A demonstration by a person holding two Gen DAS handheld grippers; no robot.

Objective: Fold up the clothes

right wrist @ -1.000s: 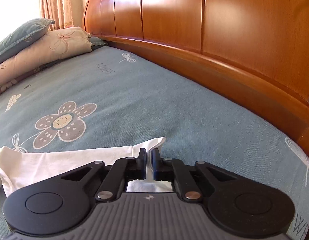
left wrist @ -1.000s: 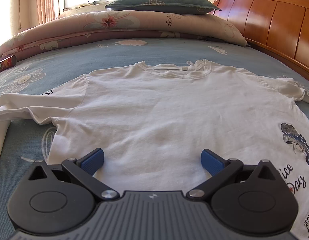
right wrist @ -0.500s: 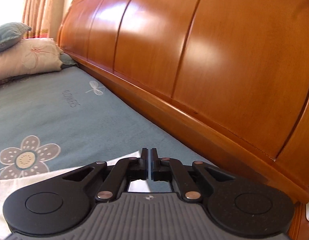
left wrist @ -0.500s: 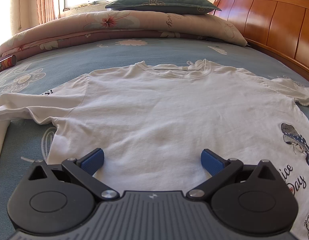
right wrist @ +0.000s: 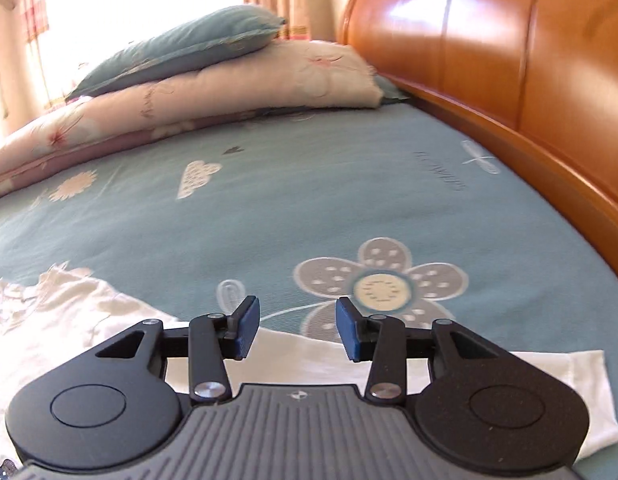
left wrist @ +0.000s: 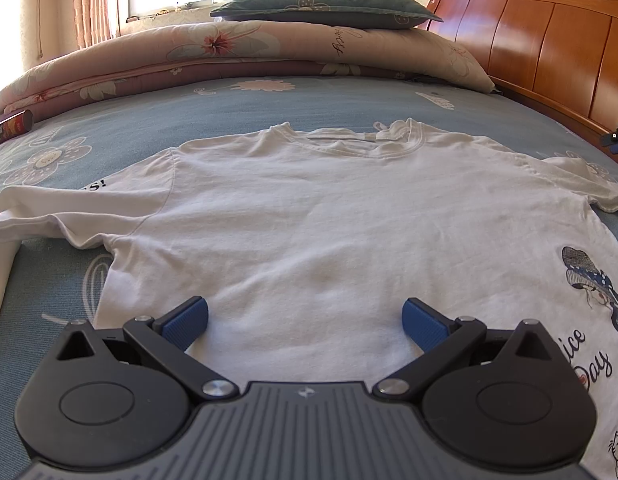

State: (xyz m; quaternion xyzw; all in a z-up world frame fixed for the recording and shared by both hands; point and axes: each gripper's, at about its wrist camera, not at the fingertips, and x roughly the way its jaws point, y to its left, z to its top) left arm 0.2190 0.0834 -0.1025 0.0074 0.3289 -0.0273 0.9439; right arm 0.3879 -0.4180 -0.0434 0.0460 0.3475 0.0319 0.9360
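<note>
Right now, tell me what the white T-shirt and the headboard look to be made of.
White T-shirt: looks like soft knit cotton or a blend, matte; it lies limp with fine wrinkles and a ribbed collar. Headboard: appears to be wood, reddish-brown and glossy with varnish; sunlight glares off its panels.

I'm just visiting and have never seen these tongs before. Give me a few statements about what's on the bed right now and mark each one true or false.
1. The white T-shirt lies spread flat on the blue bed sheet. True.
2. The left tongs are clamped on the shirt's hem. False: their blue pads stand wide apart over the cloth, gripping nothing.
3. A dark green pillow sits on top of the folded floral quilt. True.
4. The right tongs hold the sleeve lifted off the bed. False: their jaws are opening, and the sleeve lies flat on the sheet below them.
5. The shirt is plain. False: it carries a printed picture and lettering.
</note>
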